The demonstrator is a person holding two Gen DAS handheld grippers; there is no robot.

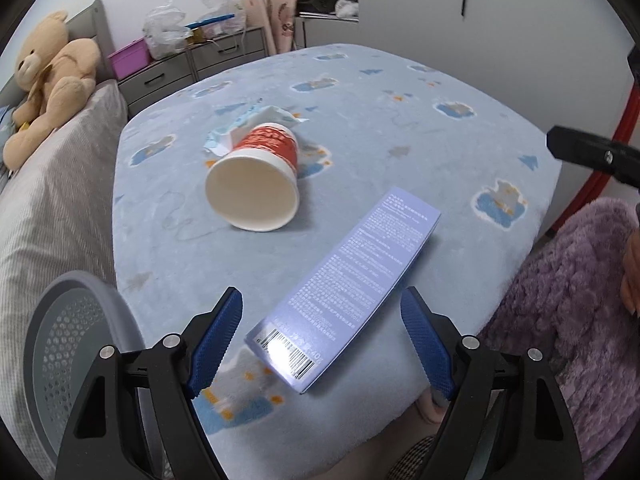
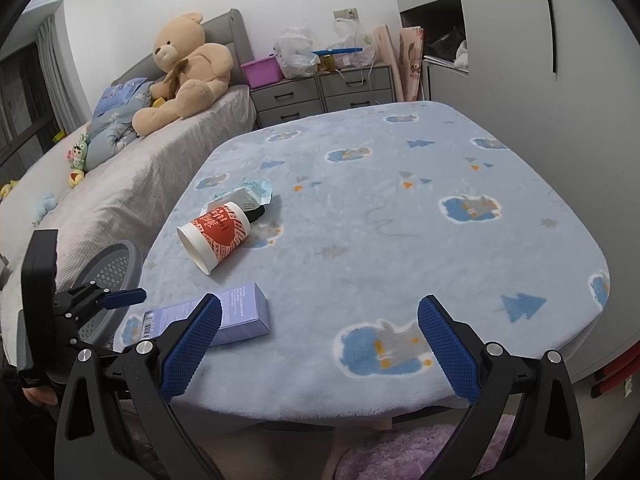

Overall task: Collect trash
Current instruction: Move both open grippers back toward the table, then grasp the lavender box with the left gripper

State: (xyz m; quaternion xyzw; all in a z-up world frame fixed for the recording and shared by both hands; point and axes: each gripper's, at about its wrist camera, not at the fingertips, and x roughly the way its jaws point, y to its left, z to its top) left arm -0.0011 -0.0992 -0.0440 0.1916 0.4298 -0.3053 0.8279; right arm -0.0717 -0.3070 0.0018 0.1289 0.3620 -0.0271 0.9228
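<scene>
1. Left hand-held gripper (image 1: pixel 322 340) hangs wide open and empty, blue pads either side of a flat lavender cardboard box (image 1: pixel 344 292) at the near tabletop (image 1: pixel 400 120) edge; right hand-held gripper (image 2: pixel 320 344) is open, empty.
2. Beyond lie a tipped red-and-white paper cup (image 1: pixel 256 182) and crumpled pale-blue wrapper (image 1: pixel 248 120).
3. Risk: an off-centre pinch could nudge the box off the edge, missing the grey perforated bin (image 1: pixel 76 344).
</scene>
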